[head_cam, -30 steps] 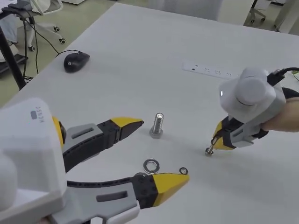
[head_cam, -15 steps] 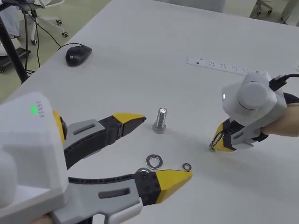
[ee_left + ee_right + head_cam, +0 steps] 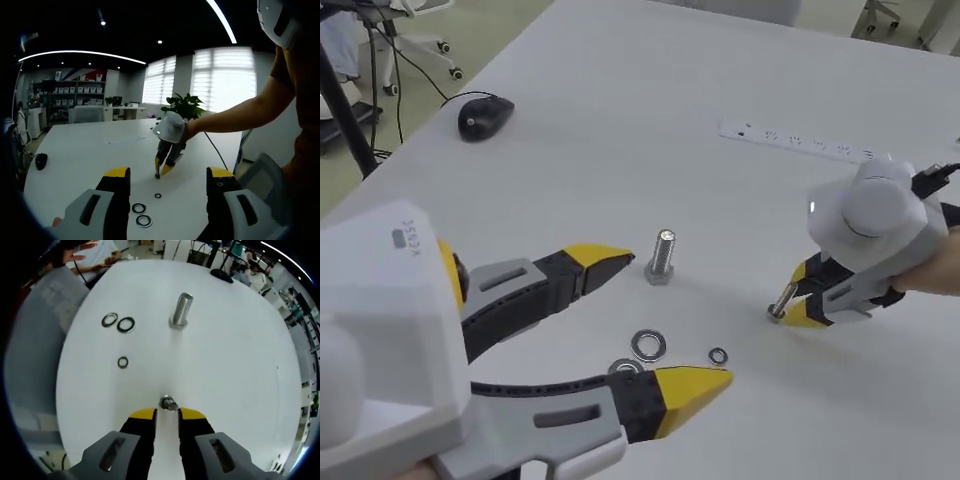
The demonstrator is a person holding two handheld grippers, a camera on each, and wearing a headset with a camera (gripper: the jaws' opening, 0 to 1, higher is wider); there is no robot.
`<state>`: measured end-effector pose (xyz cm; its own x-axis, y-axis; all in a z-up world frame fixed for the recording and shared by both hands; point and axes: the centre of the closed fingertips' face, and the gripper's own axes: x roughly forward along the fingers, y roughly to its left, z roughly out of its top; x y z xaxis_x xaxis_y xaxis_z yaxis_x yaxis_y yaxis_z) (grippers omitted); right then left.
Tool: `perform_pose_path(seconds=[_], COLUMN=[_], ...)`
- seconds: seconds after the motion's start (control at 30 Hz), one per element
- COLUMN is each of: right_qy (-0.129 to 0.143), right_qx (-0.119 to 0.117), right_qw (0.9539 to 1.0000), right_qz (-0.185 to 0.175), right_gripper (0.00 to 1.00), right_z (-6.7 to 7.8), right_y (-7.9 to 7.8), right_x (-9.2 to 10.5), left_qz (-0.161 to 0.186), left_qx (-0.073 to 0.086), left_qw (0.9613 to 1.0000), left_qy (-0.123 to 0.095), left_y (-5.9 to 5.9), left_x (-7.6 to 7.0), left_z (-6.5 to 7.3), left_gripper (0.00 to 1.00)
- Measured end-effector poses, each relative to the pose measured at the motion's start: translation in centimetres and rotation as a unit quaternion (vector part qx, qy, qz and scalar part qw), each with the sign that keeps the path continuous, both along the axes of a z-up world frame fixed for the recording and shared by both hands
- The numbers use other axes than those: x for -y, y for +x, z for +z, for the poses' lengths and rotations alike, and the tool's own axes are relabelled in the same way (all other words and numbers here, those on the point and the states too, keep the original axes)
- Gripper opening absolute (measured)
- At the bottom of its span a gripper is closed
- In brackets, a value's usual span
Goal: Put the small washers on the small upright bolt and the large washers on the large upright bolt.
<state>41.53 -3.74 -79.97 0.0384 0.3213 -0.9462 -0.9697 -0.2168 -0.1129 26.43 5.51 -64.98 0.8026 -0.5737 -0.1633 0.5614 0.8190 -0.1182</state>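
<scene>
you were standing the small bolt (image 3: 781, 300) up, right gripper (image 3: 805, 305) pinching it, left gripper (image 3: 670, 320) gaping; needed straightening next.

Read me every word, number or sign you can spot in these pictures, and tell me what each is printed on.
Grey label on the body of the left gripper: a short row of characters, too blurred to read.
Power strip on the table: small dark marks, too small to read.
No text here can be quoted with certainty.
</scene>
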Motion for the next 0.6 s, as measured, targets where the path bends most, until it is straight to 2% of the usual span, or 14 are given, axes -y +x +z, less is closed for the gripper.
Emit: perform_pose_path(seconds=[0.23, 0.43, 0.6], right_qy=[-0.006, 0.004, 0.008], right_qx=[0.001, -0.004, -0.013], right_qw=[1.0, 0.9999, 0.999], right_qz=[0.003, 0.015, 0.042], right_gripper=[0.18, 0.17, 0.17], right_z=[0.9, 1.2, 0.6], right_y=[-2.2, -4.2, -6.0], right_x=[1.1, -0.3, -2.6], left_qz=[-0.002, -0.007, -0.006], left_qx=[0.007, 0.015, 0.022], left_qw=[1.0, 0.9999, 0.9997], left_qy=[0.002, 0.004, 0.008], left_y=[-0.2, -0.6, -1.0], left_x=[0.1, 0.3, 0.1], left_z=[0.4, 0.9, 1.3], left_gripper=[0.61, 0.61, 0.61])
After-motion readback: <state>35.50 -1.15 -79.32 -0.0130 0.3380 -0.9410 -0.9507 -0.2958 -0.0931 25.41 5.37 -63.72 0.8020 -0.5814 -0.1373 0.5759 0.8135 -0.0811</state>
